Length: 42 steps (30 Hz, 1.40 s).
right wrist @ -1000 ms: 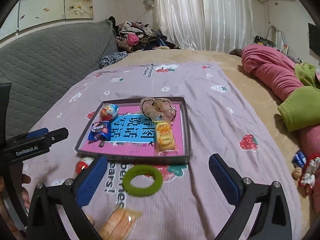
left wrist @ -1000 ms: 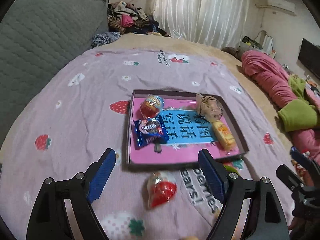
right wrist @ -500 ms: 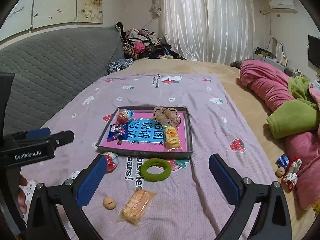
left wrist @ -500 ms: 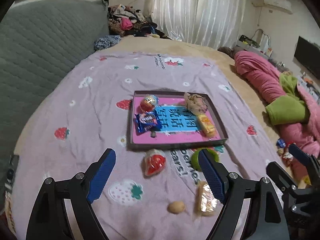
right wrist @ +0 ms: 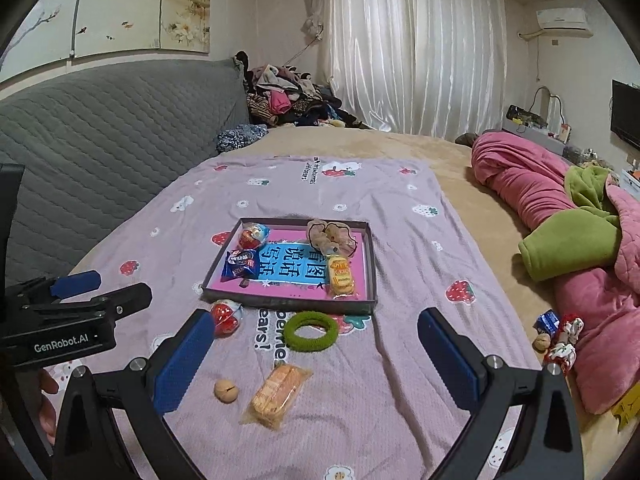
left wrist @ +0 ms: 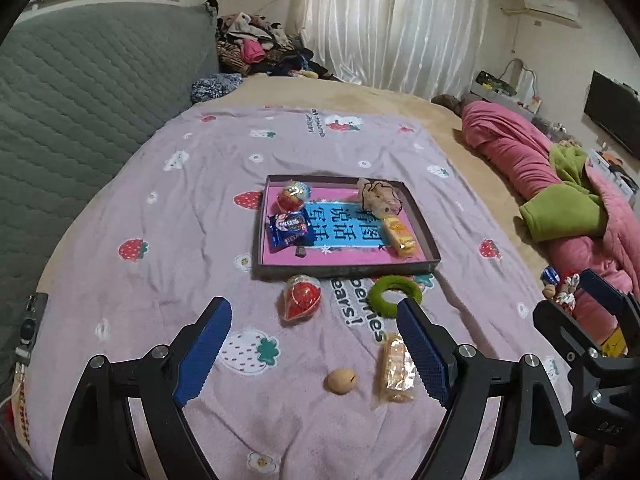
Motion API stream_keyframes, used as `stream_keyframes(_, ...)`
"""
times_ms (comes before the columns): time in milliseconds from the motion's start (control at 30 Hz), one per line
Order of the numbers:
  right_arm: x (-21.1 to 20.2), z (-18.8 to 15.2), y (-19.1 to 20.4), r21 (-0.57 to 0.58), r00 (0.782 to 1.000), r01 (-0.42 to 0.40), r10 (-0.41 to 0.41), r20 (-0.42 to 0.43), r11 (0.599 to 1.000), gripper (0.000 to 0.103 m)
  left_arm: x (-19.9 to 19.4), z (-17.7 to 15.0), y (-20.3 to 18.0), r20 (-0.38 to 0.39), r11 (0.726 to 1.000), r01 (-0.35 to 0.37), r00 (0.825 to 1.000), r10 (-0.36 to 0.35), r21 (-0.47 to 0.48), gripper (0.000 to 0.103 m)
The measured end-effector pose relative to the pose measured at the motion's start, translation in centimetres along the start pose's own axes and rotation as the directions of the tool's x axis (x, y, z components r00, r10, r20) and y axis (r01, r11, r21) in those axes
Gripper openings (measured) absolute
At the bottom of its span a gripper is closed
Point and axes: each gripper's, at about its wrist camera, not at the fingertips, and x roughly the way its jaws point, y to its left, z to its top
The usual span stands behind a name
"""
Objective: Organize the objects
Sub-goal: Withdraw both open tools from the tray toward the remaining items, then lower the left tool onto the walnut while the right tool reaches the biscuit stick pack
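On the bed, a soft lilac blanket [left wrist: 168, 264] printed with strawberries carries a shallow rectangular tray [left wrist: 344, 270] with dark cardboard walls and a glossy pink floor bearing a blue panel of characters; its long axis runs left to right across both views. Inside the tray lie a foil-wrapped egg [left wrist: 293, 196] at the far left corner, a crinkly blue biscuit packet [left wrist: 289, 230] just nearer, a frilly beige scrunchie [left wrist: 378, 198] at the far right, and a yellow wrapped cake [left wrist: 400, 234] whose long axis runs toward the near right corner. A small dark wrapped piece [left wrist: 300, 252] sits by the blue packet.

Just outside the near wall rest a second foil egg [left wrist: 302, 298], red and rounded, with its narrower end toward the camera, and a fuzzy green ring [left wrist: 394, 290] lying flat. Nearer still lie a small tan walnut [left wrist: 341, 380] and a clear-wrapped wafer pack [right wrist: 278, 394], its long axis roughly toward the tray.

The left hand-held gripper [left wrist: 316, 348] hangs above the blanket with its blue ribbed pads spread wide, pinching nothing. The right hand-held gripper [right wrist: 316, 364] is likewise spread and empty, above the wafer pack and the ring.

A quilted grey headboard [right wrist: 100, 140] stands at the left; pink and green bedding [right wrist: 560, 240] is bunched at the right.
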Motion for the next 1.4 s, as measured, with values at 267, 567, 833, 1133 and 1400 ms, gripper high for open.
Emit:
stream_keyframes(267,-0.7,-1.6,0.3,-0.020,1.000,0.003,-0.004,-0.027,1.000,0.102,0.3,-1.6,0.6,-0.047,1.000,-0.003,0.999,0.002,-0.021,0.085)
stream_keyframes(567,0.1,-4.2,1.6,-0.067,0.997,-0.009,0.004,-0.076,0.998,0.102,2.5,-3.7,0.3,-0.101,0.999,-0.044,0.994,0.045,0.005,0.085)
stream_keyframes(833,1.7,-6.7,2.8,-0.115,0.993,-0.018,0.005,-0.118,0.993,0.102,6.2,-6.0,0.2,-0.176,0.998,-0.050,0.983,0.053,0.025,0.085)
stream_keyframes(1133,4.8,-10.1,4.2,-0.168,0.988,-0.029,0.002,-0.156,0.985,0.102,9.9,-7.7,-0.1,-0.221,1.000,-0.018,0.975,0.020,0.015,0.085)
stream_keyframes(1400,8.0,-12.0,4.7,-0.162,0.984,-0.041,0.011,-0.180,0.986,0.102,13.3,-8.7,-0.3,-0.266,1.000,-0.020,0.964,0.020,0.003,0.085)
